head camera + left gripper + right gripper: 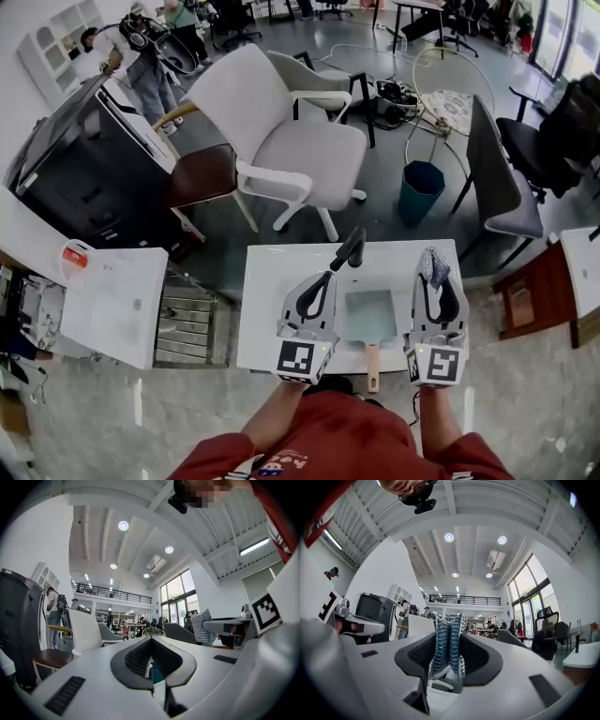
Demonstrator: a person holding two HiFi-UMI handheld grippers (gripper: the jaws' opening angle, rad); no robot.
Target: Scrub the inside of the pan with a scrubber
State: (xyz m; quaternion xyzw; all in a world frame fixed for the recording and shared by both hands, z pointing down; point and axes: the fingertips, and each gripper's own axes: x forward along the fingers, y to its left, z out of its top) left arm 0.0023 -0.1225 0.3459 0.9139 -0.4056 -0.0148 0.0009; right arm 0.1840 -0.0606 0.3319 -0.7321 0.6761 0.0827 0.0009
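A square grey-green pan [368, 315] with a wooden handle [373, 367] lies on the white table [272, 309], between my two grippers. My right gripper [436, 279] is held up to the right of the pan, shut on a blue-grey mesh scrubber [432, 264]. In the right gripper view the scrubber [448, 646] stands pinched between the jaws. My left gripper [328, 278] hovers left of the pan; in the left gripper view its jaws [150, 641] meet at the tips with nothing seen between them. A black handle-like object [351, 248] lies just past the left gripper's tip.
Beyond the table stand a white armchair [291, 141], a teal bin [421, 190] and a grey chair [497, 183]. A second white table [112, 305] sits to the left, with a black cabinet [84, 178] and a brown stool [202, 173] behind it. People stand at the far left.
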